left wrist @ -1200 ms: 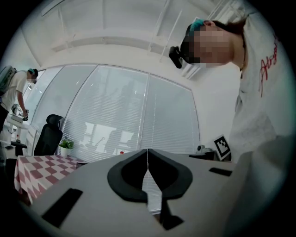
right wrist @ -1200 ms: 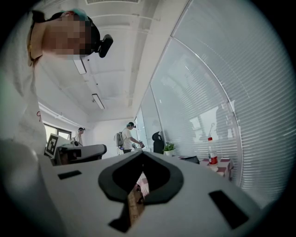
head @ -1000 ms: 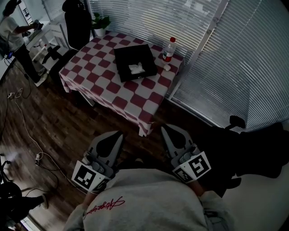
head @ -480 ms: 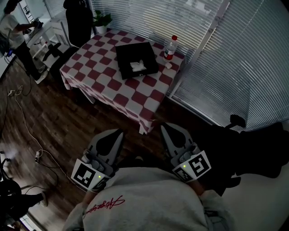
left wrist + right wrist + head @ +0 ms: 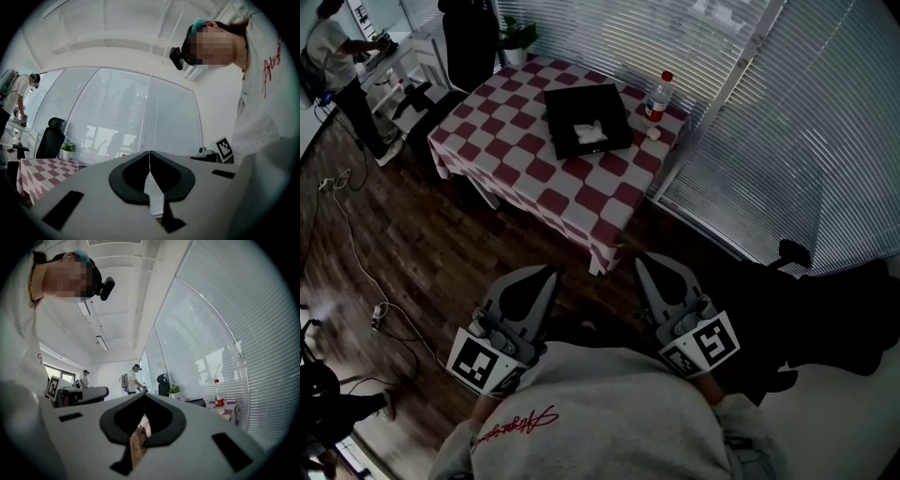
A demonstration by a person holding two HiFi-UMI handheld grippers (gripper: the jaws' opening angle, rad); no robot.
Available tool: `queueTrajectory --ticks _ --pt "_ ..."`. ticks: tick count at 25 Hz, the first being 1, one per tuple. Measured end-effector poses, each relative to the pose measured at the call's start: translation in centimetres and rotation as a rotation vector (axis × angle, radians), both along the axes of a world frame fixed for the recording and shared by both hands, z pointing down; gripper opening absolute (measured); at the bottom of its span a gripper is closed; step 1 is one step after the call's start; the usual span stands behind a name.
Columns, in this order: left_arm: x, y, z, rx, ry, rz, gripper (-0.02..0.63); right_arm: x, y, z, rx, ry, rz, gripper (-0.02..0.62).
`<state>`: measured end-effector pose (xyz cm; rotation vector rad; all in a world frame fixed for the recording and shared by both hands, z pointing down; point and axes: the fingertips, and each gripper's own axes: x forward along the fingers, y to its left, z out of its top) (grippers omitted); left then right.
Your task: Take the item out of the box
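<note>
A shallow black box (image 5: pixel 587 118) lies open on a red-and-white checked table (image 5: pixel 553 187) at the top of the head view, with a white item (image 5: pixel 587 133) inside it. Both grippers are held close to my chest, well short of the table. My left gripper (image 5: pixel 551 273) has its tips touching and holds nothing; my right gripper (image 5: pixel 641 264) is the same. In the left gripper view the left gripper (image 5: pixel 149 153) shows its jaws meeting in a thin line. In the right gripper view the right gripper (image 5: pixel 143 395) is likewise closed and empty.
A clear bottle with a red cap (image 5: pixel 656 97) and a small white cap (image 5: pixel 653 133) stand at the table's far right corner. A potted plant (image 5: pixel 517 39) and a black chair (image 5: pixel 471 37) sit behind the table. Cables (image 5: pixel 356 253) run over the wood floor. Another person (image 5: pixel 337 66) works at the far left.
The table and box have slid slightly up and right in the head view as my head shifted. Both grippers stay where they were, still closed.
</note>
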<state>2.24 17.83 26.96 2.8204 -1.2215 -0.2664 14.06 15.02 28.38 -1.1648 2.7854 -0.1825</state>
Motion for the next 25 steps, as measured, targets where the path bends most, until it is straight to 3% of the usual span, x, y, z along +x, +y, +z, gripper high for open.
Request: queueTrajectory --ticks 25 --pt "-0.8 -1.8 0.3 -0.003 -0.007 -0.01 0.017 -1.1 -2.2 0.1 0.004 -0.007 -0.019 0.011"
